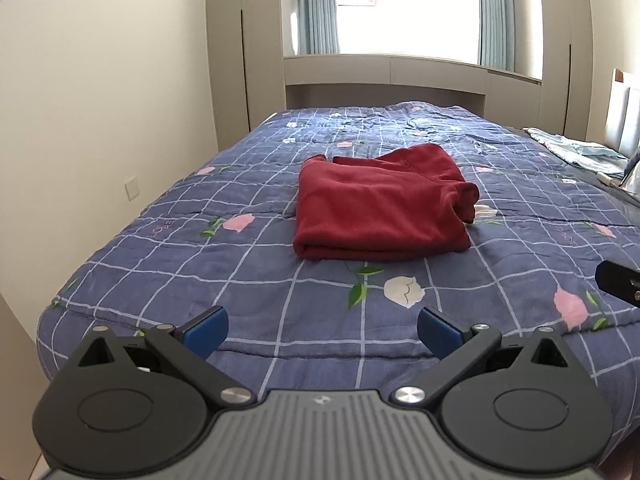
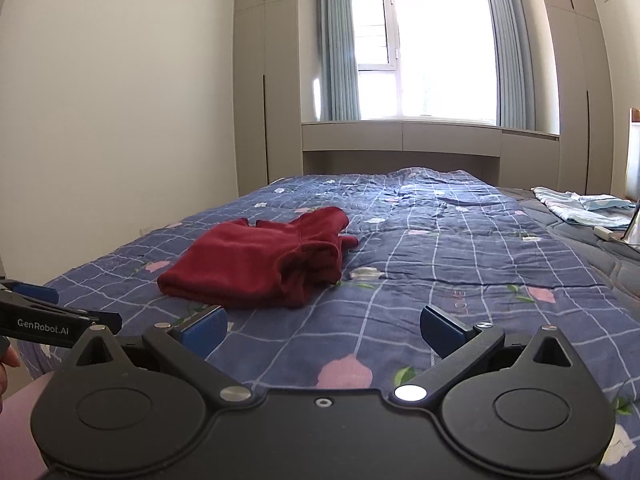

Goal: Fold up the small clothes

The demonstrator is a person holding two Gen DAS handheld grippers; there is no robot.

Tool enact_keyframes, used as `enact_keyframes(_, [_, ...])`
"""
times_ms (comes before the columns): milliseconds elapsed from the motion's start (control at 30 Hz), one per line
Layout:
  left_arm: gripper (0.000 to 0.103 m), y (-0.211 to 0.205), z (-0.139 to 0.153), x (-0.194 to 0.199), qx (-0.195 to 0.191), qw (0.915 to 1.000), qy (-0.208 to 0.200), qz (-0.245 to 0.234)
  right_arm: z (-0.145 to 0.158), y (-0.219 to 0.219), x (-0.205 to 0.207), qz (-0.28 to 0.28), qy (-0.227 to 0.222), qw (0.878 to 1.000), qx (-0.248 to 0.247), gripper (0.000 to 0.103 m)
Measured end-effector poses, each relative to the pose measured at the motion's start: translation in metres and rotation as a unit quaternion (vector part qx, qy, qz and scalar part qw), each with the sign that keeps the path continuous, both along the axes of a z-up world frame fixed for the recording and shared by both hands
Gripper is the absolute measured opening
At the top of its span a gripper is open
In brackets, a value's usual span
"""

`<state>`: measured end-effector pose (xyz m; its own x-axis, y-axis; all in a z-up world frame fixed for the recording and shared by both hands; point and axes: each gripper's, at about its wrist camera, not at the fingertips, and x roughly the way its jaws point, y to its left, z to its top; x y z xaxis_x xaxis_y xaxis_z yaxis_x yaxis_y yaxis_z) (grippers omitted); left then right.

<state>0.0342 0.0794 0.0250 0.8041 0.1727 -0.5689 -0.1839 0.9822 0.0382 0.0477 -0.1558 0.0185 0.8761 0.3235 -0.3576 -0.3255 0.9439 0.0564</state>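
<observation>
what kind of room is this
Most likely a home bedroom: a bed with a blue floral quilt, tall built-in wardrobes beside a curtained window, and a folded red garment on the quilt.

Folded garment [image 1: 380, 204] mid-quilt [image 1: 240, 280]; window [image 2: 424, 56] behind.

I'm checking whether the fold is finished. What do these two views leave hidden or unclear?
- Red garment: its underside and inner layers are covered by its own top fold in both views.
- Light blue cloth at the far right: small and cut by the edge; what kind it is can't be told.
- Right gripper in the left wrist view: cut off by the frame edge.
- Window: glare hides the outside.
</observation>
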Motion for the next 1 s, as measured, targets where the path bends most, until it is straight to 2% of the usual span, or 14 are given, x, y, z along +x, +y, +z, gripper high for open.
enact_keyframes(1000, [0.103,0.003,-0.009,0.003,-0.016,0.9998,0.014,0.002,-0.012,0.006,0.006,0.006,0.019,1.000,-0.015,0.102])
